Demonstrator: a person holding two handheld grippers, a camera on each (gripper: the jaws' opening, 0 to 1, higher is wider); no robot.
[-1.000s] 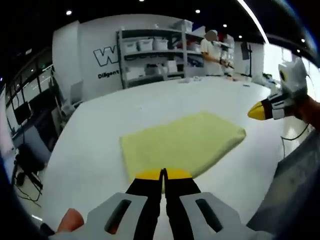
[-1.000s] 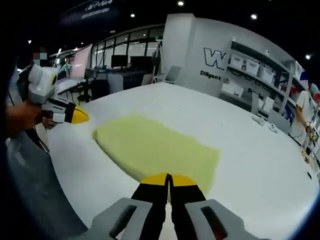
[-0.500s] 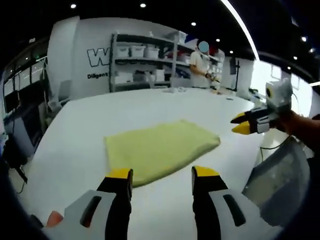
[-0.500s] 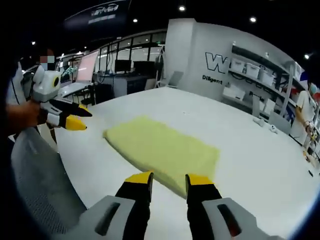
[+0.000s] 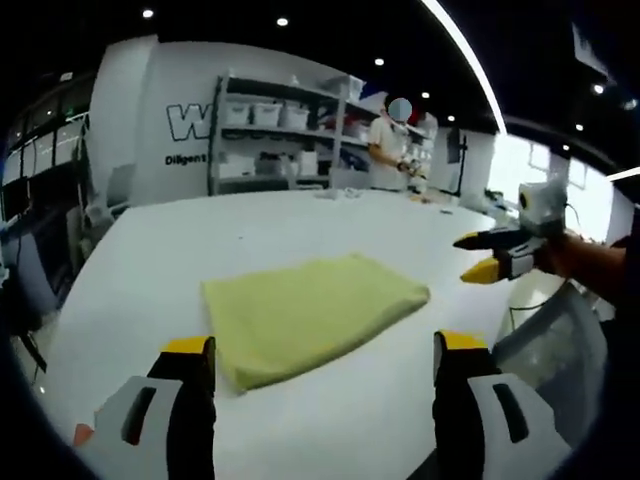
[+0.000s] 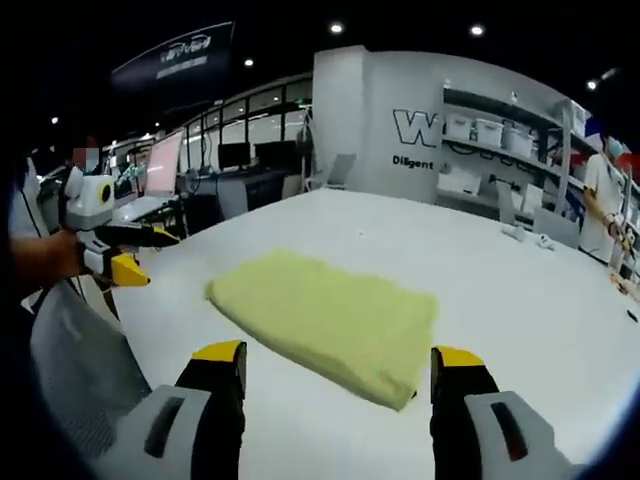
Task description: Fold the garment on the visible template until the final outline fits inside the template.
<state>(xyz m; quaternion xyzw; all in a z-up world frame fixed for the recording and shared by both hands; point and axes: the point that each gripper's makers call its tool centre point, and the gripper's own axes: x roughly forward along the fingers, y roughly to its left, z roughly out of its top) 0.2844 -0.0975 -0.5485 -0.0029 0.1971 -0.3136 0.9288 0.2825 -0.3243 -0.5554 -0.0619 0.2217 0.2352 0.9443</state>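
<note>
Garment (image 5: 305, 315), folded yellow, lies flat mid-frame on the white surface (image 5: 160, 250); my left claw (image 5: 320, 365) and right claw (image 6: 338, 372) hang released, so folding looks finished—next I'd check its outline.

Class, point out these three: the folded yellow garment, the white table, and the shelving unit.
folded yellow garment (image 5: 305, 312), left gripper view, centre of cloth.
white table (image 5: 180, 235), left gripper view, bare top.
shelving unit (image 5: 265, 140), left gripper view, middle shelf.

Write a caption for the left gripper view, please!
Open tongs hover over a folded yellow cloth on a white table.
</note>
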